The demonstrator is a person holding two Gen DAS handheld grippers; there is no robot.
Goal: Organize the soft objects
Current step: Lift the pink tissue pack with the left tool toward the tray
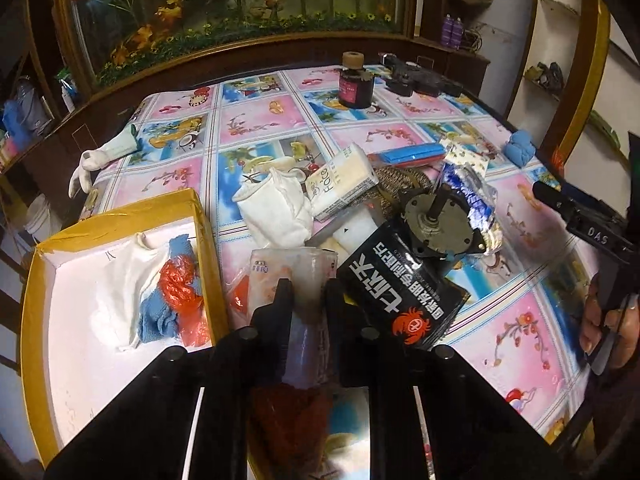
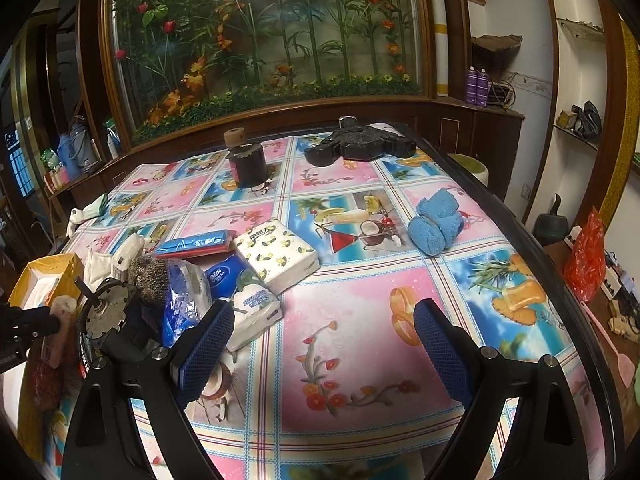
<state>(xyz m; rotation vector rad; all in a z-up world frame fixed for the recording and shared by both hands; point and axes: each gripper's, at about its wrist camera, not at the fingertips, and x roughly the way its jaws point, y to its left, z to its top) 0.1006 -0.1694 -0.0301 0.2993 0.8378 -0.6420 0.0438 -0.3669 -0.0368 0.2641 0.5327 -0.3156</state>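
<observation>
Looking down my left wrist view first, I see my left gripper (image 1: 308,294) clamped on a clear bag (image 1: 304,276) with red contents, held above the tabletop's (image 1: 520,320) left edge. Just left of it sits the box (image 1: 120,216), yellow-rimmed with a white floor, holding a white cloth (image 1: 124,280), a blue cloth (image 1: 160,320) and a red bag (image 1: 184,292). Ahead of the fingers lie a white sock (image 1: 276,208) and a tissue pack (image 1: 344,184), touching each other. A black packet (image 1: 396,280) lies just right of the gripper with a motor (image 1: 436,220) on top. A white glove (image 1: 104,156) hangs over the far left edge. A dark bottle (image 1: 355,84) stands near the far edge. A blue towel (image 1: 520,148) lies at the right edge.

In my right wrist view, my right gripper (image 2: 324,344) hangs wide open over bare cloth near the front edge, holding nothing. The blue towel (image 2: 436,220) lies well ahead, toward the right edge. A lemon-print pack (image 2: 276,256) lies mid-table, touching a blue pack (image 2: 222,276) and a white pack (image 2: 252,308) near my left finger. The motor (image 2: 108,312) sits at the left edge, beside the box (image 2: 44,276).
</observation>
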